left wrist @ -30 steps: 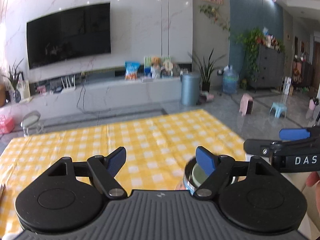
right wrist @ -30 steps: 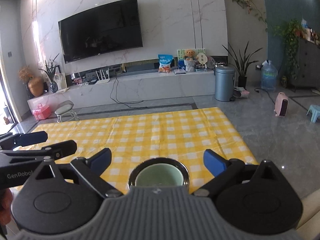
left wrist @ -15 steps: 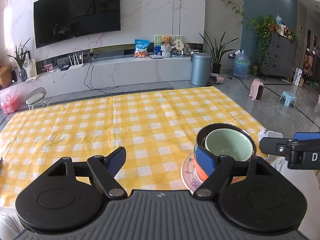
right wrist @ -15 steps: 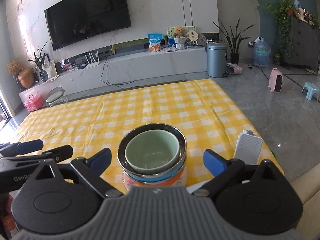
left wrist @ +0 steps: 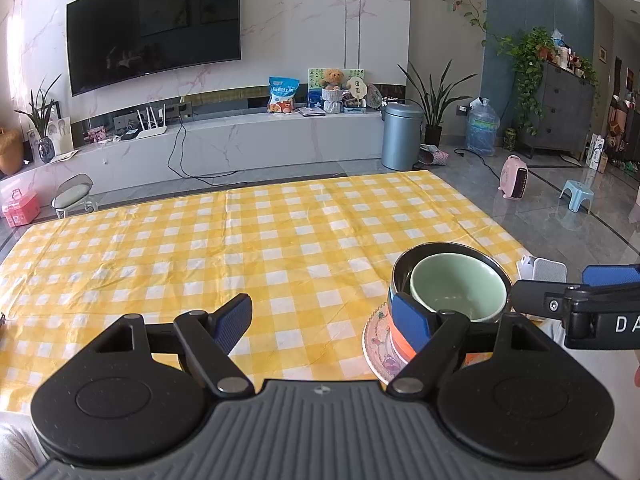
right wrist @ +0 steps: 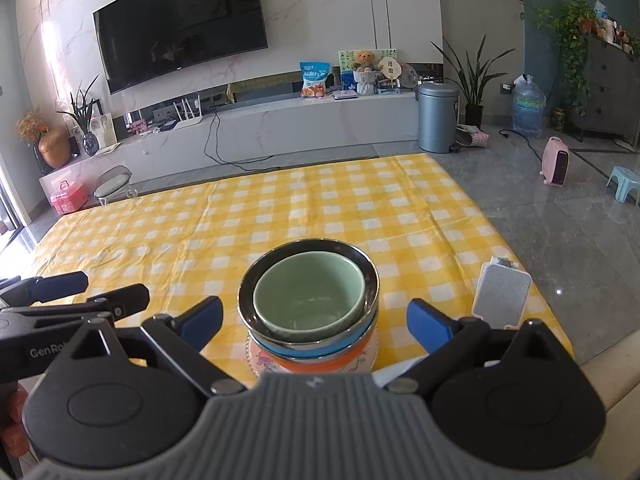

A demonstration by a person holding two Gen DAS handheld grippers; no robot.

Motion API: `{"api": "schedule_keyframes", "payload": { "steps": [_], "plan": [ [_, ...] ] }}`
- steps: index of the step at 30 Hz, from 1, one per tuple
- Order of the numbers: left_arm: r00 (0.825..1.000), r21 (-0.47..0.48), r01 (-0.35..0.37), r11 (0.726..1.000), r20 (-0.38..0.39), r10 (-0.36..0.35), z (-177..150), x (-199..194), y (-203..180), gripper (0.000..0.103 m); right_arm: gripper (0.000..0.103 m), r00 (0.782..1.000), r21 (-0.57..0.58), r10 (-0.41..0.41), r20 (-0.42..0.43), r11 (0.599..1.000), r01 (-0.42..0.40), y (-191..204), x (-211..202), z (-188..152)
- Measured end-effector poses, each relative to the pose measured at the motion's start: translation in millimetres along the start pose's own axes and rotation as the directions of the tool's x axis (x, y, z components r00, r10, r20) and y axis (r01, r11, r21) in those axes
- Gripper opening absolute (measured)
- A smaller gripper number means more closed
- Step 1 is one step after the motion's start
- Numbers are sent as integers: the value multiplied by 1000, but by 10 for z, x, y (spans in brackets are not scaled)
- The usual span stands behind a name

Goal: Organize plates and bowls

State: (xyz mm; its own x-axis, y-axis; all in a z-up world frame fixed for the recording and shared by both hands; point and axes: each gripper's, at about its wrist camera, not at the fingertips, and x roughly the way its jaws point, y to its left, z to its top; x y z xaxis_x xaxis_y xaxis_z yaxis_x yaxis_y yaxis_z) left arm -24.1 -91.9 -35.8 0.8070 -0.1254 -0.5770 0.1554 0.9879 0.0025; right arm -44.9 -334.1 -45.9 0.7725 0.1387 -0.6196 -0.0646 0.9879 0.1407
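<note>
A stack of dishes is seen at the near right part of the bench [right wrist: 320, 208], which is covered by a yellow-and-white checked cloth. The stack is topped by a pale green bowl [right wrist: 310, 300], nested inside a dark metal bowl [right wrist: 370, 280]. Below these a blue bowl [right wrist: 352, 342] and an orange bowl [right wrist: 344, 362] are partly visible, and the whole stack is carried on a patterned plate [right wrist: 256, 356]. The near side of the plate and of the lower bowls is hidden behind the body of the right claw.

The right claw [right wrist: 314, 320] is held wide open, with one blue-padded finger on each side of the stack. Nothing is gripped; a gap is visible between each pad and the bowls.

The left claw [left wrist: 322, 318] is likewise spread wide and holds nothing. In the left wrist view its right pad [left wrist: 410, 320] overlaps the side of the stack; whether contact is made cannot be told. In that view the green bowl [left wrist: 456, 286], metal bowl [left wrist: 400, 276] and plate [left wrist: 374, 340] are partly covered by the claw linkage.

A white flat device [right wrist: 502, 294] is lying just to the right of the stack, near the bench edge. In the left wrist view only its upper part [left wrist: 548, 270] is shown, the rest being covered by the right claw's finger.

Beyond the bench, a wall-mounted television [right wrist: 180, 20] and a grey bin [right wrist: 436, 116] are visible.
</note>
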Motion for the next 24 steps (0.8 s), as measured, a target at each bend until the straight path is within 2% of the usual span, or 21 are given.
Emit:
{"api": "schedule_keyframes", "payload": {
  "steps": [24],
  "plan": [
    [1000,-1,-4,1000,-3,4,-9,-1,-3,93,97,1000,-17,-16,-6,1000,16,31,19,4]
  ]
}}
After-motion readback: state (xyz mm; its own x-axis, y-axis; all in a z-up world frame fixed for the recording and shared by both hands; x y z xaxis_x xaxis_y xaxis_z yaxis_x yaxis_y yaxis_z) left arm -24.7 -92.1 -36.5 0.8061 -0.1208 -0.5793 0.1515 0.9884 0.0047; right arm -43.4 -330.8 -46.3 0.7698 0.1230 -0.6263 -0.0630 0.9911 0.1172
